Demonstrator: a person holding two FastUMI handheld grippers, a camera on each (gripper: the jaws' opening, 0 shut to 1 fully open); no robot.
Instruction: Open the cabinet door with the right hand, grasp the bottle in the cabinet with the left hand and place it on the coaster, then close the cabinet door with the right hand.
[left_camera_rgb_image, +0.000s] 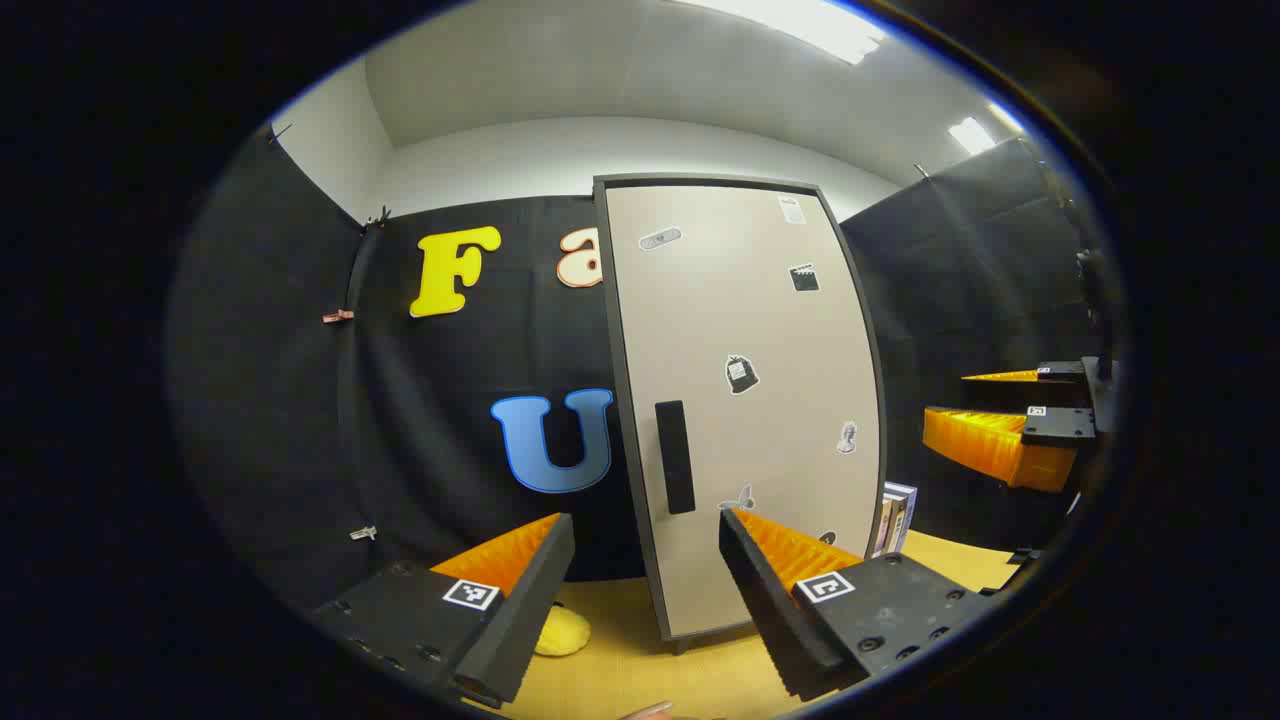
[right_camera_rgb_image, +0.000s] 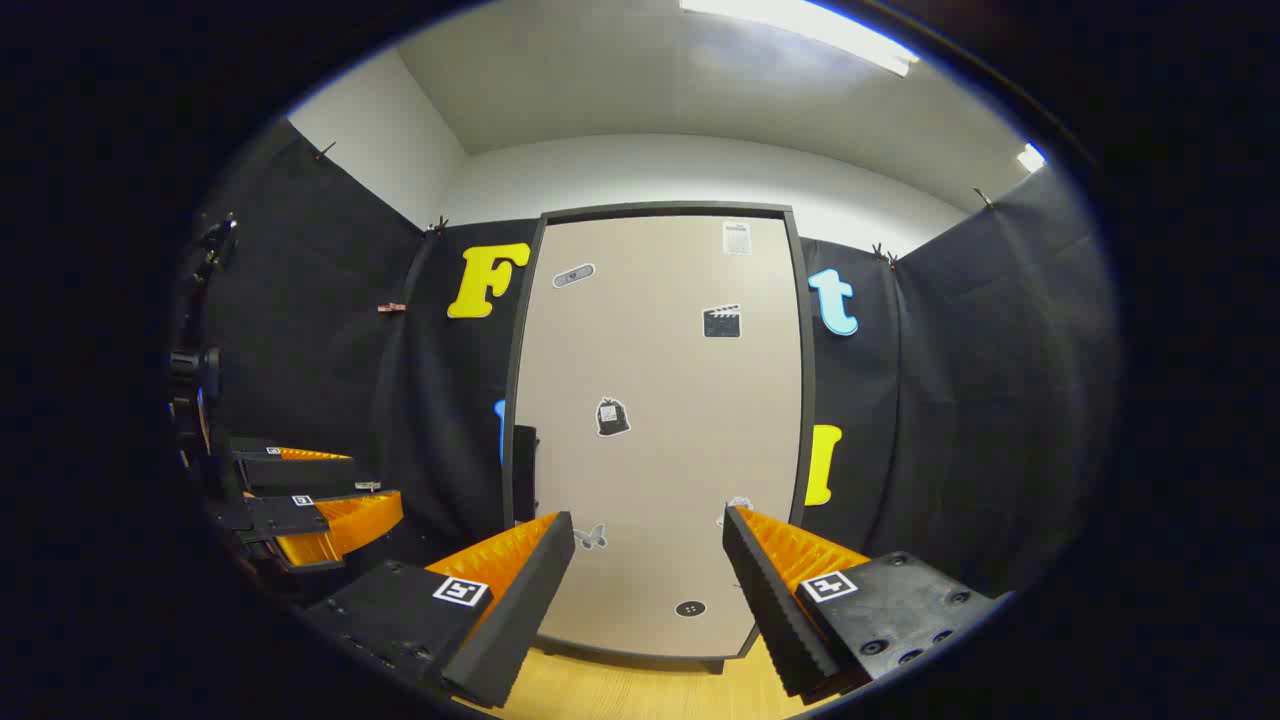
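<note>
Your left gripper (left_camera_rgb_image: 646, 535) is spread wide and holds nothing; between its fingers you see the cabinet door (left_camera_rgb_image: 745, 400), fully closed, with the dark vertical handle (left_camera_rgb_image: 675, 456) near the door's left edge. The cabinet stands on the wooden table (left_camera_rgb_image: 640, 670), and bare tabletop lies between your fingers and its base. A yellow coaster (left_camera_rgb_image: 562, 632) lies on the table just left of the cabinet's lower corner, partly hidden behind your left finger. Books (left_camera_rgb_image: 897, 516) stand beside the cabinet's right edge.

Your right gripper (right_camera_rgb_image: 648, 535) is likewise wide apart and empty (in the left gripper view it sits at the far right, well clear of the door). In the right gripper view it faces the door squarely. The bottle is hidden; you cannot tell its position behind the closed door.
</note>
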